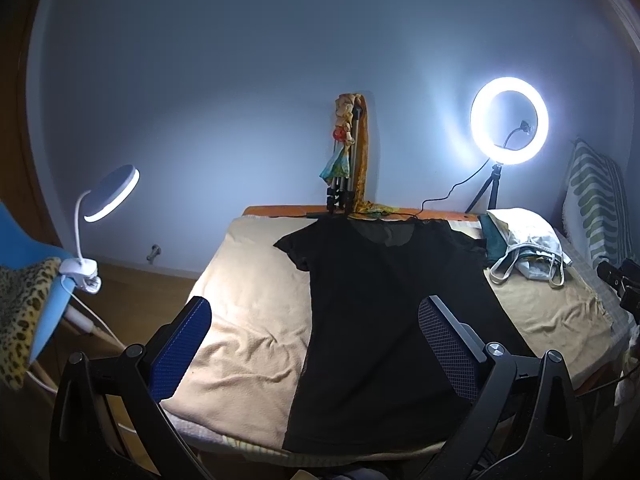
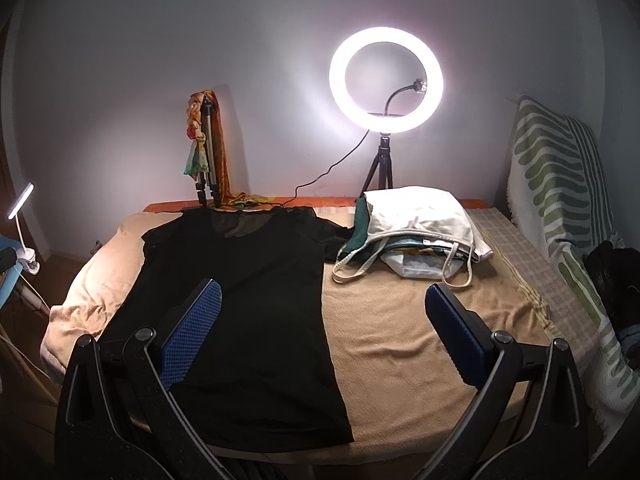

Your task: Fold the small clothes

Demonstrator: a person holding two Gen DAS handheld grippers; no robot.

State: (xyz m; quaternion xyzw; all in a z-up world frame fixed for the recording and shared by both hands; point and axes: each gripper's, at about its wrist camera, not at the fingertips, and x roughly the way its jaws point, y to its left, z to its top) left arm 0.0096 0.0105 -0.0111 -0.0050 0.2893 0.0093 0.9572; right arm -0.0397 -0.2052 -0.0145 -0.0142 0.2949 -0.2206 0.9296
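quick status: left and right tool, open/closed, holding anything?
Left tool: open, holding nothing, above the black shirt.
Right tool: open, holding nothing, above the shirt's right edge and the beige blanket.

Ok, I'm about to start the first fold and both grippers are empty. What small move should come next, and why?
Probably lower the left gripper onto the black shirt's left sleeve to pinch it. The shirt lies flat and unfolded on the beige blanket, neck toward the wall, and both grippers hover open above its lower half, the right gripper included.
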